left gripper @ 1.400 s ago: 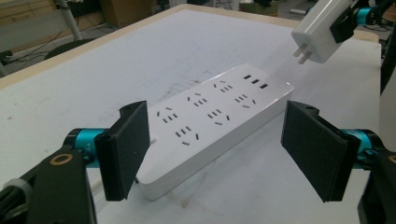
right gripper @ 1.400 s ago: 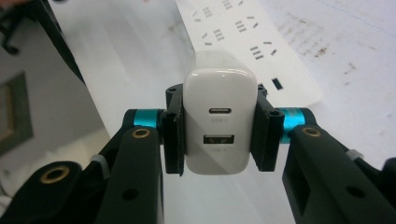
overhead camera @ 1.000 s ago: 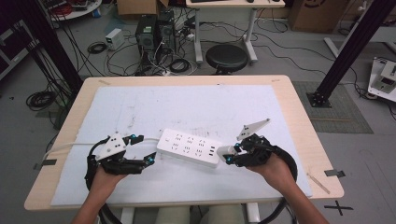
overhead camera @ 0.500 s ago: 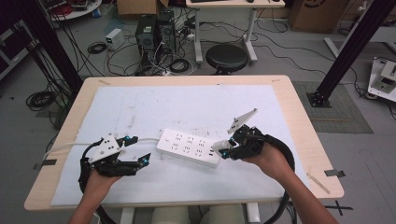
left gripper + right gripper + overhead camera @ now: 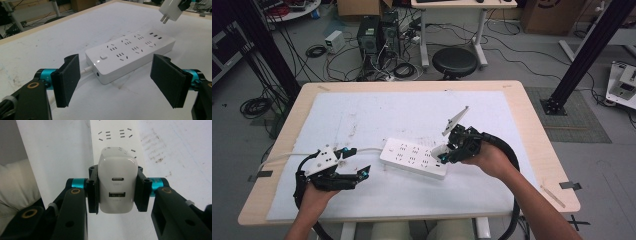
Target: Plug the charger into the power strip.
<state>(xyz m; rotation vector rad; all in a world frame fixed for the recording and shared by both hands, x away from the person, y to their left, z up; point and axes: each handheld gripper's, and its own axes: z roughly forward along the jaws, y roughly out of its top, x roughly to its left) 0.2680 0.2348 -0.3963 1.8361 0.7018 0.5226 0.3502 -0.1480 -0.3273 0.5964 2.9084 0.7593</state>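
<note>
Your light wooden bench point(image 5: 532, 130) carries white rectangular mat point(image 5: 412, 115) over most of top; bare wood rim shows on all sides. Mat scuffed with faint dark marks left of centre. White rectangular plastic power strip point(image 5: 413, 158) lies flat on mat near your edge, roughly mid-width, long side slightly skewed. Its white cable point(image 5: 287, 157) runs left from strip end across mat and off left edge. Dark tape pieces point(image 5: 570, 185) stick on rim at left and right near corners.
</note>
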